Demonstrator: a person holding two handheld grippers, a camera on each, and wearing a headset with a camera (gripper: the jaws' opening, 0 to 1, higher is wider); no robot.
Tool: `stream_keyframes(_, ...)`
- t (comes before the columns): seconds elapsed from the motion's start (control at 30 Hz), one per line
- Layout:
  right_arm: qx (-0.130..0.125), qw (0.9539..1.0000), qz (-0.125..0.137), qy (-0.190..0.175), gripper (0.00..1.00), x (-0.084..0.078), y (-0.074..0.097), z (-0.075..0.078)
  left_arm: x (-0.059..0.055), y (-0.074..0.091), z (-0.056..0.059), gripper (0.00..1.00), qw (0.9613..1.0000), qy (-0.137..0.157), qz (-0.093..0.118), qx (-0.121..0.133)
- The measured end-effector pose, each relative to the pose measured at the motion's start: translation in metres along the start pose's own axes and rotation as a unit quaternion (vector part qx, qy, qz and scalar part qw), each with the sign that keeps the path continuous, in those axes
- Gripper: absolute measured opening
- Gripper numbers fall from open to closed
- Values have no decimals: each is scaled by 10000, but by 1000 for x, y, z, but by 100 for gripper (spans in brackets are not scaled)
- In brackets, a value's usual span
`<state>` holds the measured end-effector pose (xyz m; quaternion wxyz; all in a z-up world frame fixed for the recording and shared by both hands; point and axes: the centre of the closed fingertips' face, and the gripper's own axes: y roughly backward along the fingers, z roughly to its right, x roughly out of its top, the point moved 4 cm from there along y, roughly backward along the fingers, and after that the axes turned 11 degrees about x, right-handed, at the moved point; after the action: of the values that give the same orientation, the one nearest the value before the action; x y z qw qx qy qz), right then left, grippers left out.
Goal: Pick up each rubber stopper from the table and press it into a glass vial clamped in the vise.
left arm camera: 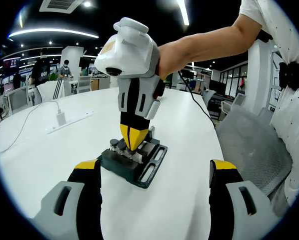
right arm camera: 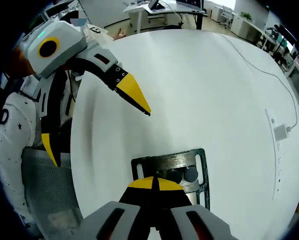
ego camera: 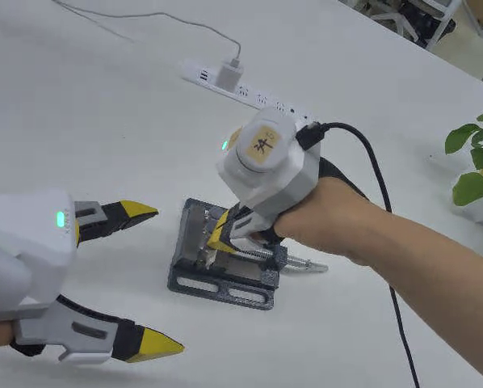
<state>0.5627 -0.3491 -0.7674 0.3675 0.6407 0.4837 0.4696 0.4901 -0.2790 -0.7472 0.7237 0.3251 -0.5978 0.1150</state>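
Head view: we are holding the right gripper tips-down on the vise, jaws drawn together, while the left gripper is hovering wide and empty to its left over the table. Left gripper view: the upright vials are standing directly under the right tips, so the press is likely running straight down their axis. Right gripper view: two dark tops are showing just beyond the closed tips; whether a stopper is pinched there, we cannot tell.
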Motion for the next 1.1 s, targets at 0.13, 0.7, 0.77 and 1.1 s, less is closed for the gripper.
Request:
stream_keyframes(0.13,-75,9998,171,-57,0,-3,2,-1,2,4,3,89,9999,-88,-71,1)
stream_keyframes(0.7,-371,9961,789,-159,0,-6,3,-3,7,18,1,89,9995,-197,-150,200)
stream_keyframes(0.77,-360,9956,844,-188,0,-6,6,-5,6,19,2,89,9994,-199,-169,216)
stream_keyframes(1.1,-646,9866,1433,-437,0,-20,29,-10,4,24,2,89,9991,-227,-239,263)
